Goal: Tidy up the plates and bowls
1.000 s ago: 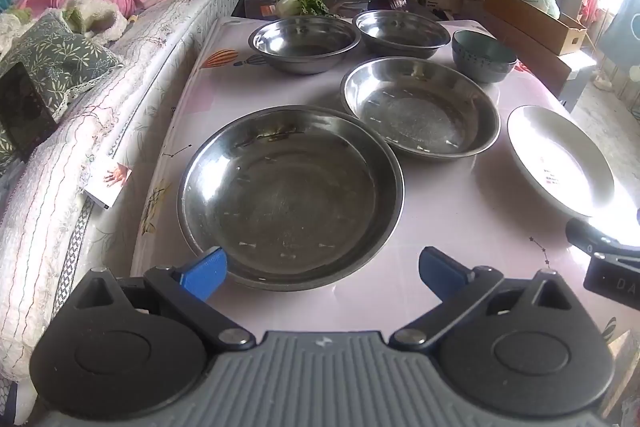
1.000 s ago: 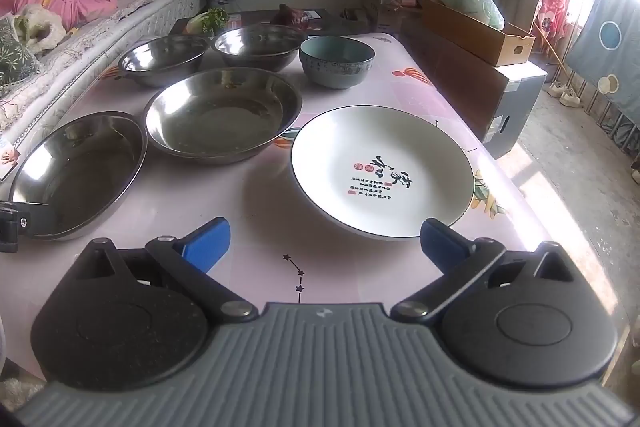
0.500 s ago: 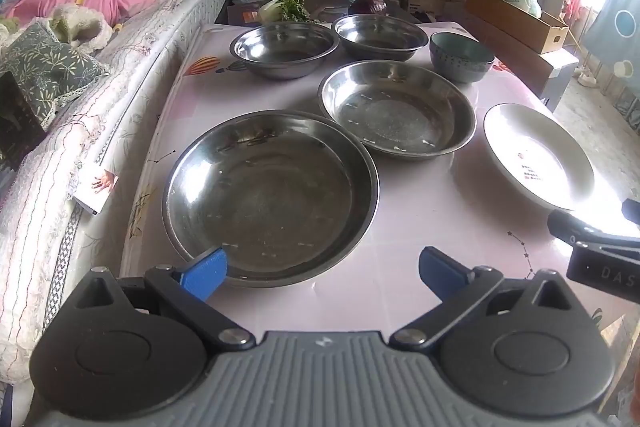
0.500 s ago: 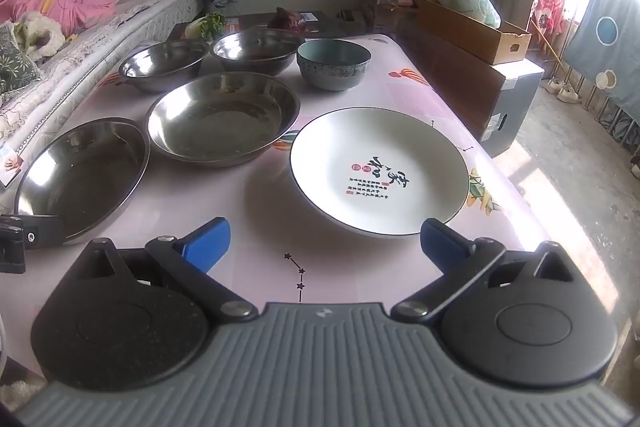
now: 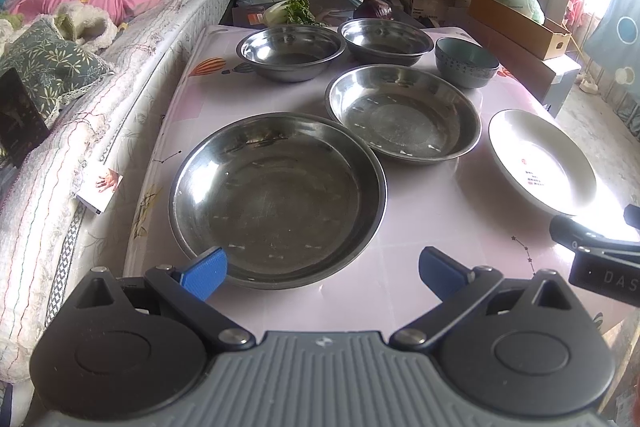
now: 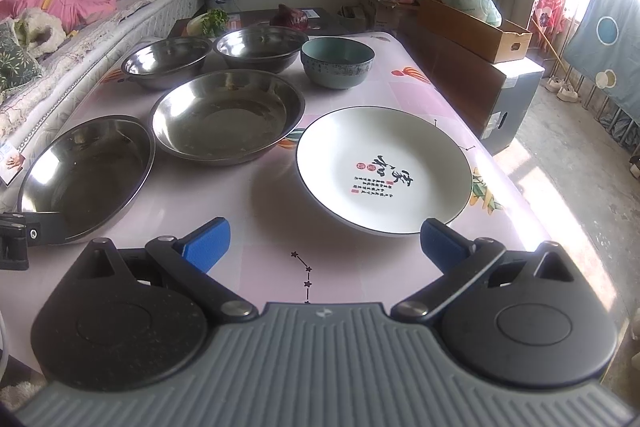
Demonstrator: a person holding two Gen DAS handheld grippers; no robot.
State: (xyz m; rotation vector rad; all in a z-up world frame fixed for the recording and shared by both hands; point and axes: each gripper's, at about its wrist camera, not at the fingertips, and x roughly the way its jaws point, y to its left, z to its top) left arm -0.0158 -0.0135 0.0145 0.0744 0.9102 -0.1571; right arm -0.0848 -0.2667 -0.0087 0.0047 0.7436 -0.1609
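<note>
Right now the left gripper (image 5: 322,267) is hovering with its jaws spread wide and empty at the near rim of the large steel plate (image 5: 276,199), probably lining up to lift it for stacking. At one o'clock from it the second steel plate (image 5: 402,113) is lying separate, with two steel bowls (image 5: 290,51) and a teal bowl (image 5: 466,61) sitting beyond at twelve. Further right, the right gripper (image 6: 324,241) is waiting, fingers likewise parted and holding nothing, just short of the white plate (image 6: 384,171), all spread singly across the table (image 6: 352,267).
</note>
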